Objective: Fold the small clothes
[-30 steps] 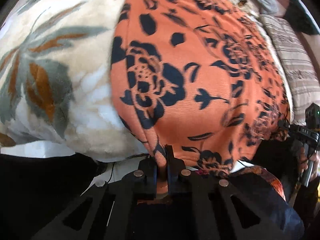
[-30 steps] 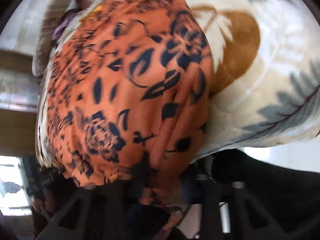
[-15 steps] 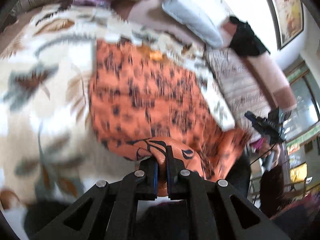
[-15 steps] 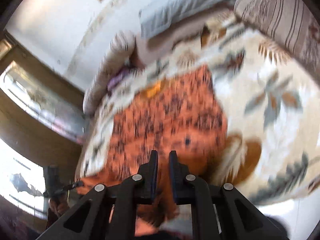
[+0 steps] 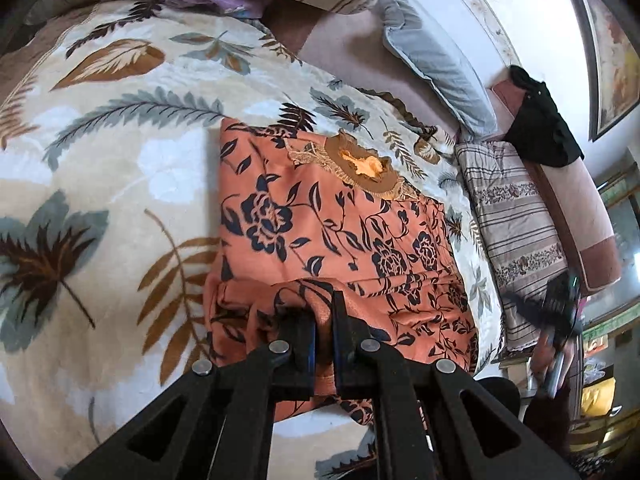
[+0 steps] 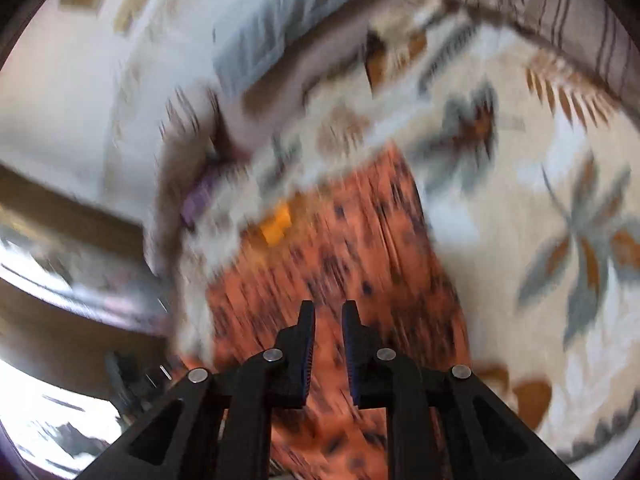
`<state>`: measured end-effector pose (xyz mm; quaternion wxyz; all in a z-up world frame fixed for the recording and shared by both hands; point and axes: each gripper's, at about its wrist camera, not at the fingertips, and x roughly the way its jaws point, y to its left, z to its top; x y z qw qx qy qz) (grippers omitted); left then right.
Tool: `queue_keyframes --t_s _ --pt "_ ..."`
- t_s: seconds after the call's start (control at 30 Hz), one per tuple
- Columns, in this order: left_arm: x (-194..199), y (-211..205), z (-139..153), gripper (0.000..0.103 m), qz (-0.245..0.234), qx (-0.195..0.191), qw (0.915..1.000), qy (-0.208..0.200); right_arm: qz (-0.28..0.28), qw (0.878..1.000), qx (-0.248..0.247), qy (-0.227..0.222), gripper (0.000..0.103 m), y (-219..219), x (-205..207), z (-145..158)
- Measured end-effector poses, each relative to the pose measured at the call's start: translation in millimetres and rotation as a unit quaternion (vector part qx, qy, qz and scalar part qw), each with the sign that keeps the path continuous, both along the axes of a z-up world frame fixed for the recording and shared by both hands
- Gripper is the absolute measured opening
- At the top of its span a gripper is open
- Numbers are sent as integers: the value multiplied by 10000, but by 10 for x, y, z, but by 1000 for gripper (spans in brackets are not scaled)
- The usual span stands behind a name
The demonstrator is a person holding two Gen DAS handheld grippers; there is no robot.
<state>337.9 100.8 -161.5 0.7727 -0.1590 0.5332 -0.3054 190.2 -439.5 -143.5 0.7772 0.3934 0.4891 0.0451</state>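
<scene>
From my left wrist view, my left gripper (image 5: 325, 320) has its jaws clamped tight on a bunched fold of the orange floral garment (image 5: 320, 216), pinched at its near edge. The rest of the garment lies spread on the leaf-patterned blanket (image 5: 120, 168) covering the bed, its neckline (image 5: 360, 164) at the far end. Beyond it sit a grey pillow (image 5: 432, 52) and a striped cushion (image 5: 516, 220), with a black cloth (image 5: 540, 128) draped over the pink headboard. At the right edge my right gripper (image 5: 560, 304) shows, blurred.

From my right wrist view, heavily blurred, my right gripper (image 6: 328, 328) hovers over the garment (image 6: 320, 264), its jaws opening with a narrow gap and no cloth between them. The garment lies below on the blanket (image 6: 560, 240).
</scene>
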Motion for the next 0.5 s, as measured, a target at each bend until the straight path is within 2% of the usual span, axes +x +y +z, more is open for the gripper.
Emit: queue_keyframes --t_s 0.03,0.07,0.1,0.13,0.2,0.23,0.3,0.4,0.5 --pt "-28 39 4 6 42 -28 10000 14 58 9999 31 106 27 83 -138 -76" --pt "-64 86 20 6 73 -66 10000 17 98 9996 73 244 42 173 -306 -150" --pt "-59 65 20 6 88 -80 9999 10 119 9991 95 391 71 249 -493 -233" --pt "-82 59 44 6 85 -99 9999 -21 88 9988 100 466 79 331 -698 -288" --pt "-152 62 121 6 28 -74 9999 -142 15 9983 114 568 81 398 -986 -399" --pt "-178 61 153 6 8 -41 9998 -178 -14 9969 149 772 81 441 -1124 -477" --pt "-212 31 191 6 -23 -17 9997 -228 -92 9938 210 1084 81 474 -1260 -676" --pt "-277 29 256 6 -48 -21 9996 -292 -187 9904 -43 1371 81 534 -1365 -929" --pt "-327 60 290 6 -29 -14 9995 -304 -184 9846 368 1702 81 648 -1364 -1314"
